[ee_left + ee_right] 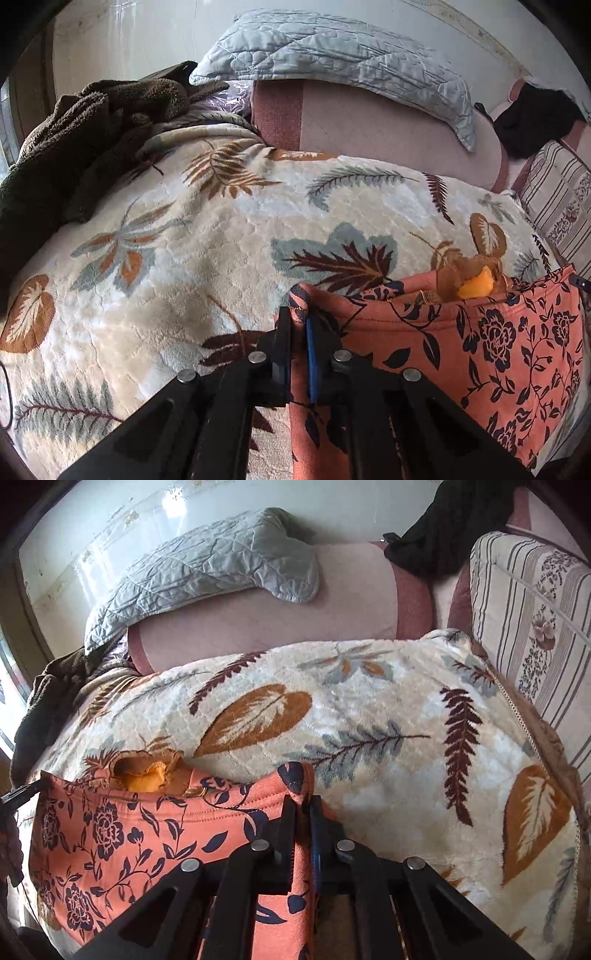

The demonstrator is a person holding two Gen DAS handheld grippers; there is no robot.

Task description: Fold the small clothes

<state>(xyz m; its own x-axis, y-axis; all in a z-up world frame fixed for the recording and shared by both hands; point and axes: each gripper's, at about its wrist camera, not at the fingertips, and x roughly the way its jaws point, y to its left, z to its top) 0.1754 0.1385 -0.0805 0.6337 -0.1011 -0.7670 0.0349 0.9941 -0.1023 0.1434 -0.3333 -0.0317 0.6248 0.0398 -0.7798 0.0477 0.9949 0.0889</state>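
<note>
A small salmon-orange garment with a dark navy flower print [480,354] hangs stretched between my two grippers above a leaf-patterned blanket [192,236]. My left gripper [299,325] is shut on the garment's left corner, with cloth pinched between the pads. In the right wrist view the same garment [122,834] spreads to the left, and my right gripper [303,805] is shut on its right corner. An orange and brown bit of fabric [147,771] shows behind the garment's top edge. The tip of the left gripper peeks in at the left edge of the right wrist view.
The blanket [369,709] covers a pink sofa seat. A grey quilted pad [332,55] lies over the sofa back. A dark brown fleece [74,140] is heaped at the left. A striped floral cushion [532,620] and dark clothing [443,528] sit at the right.
</note>
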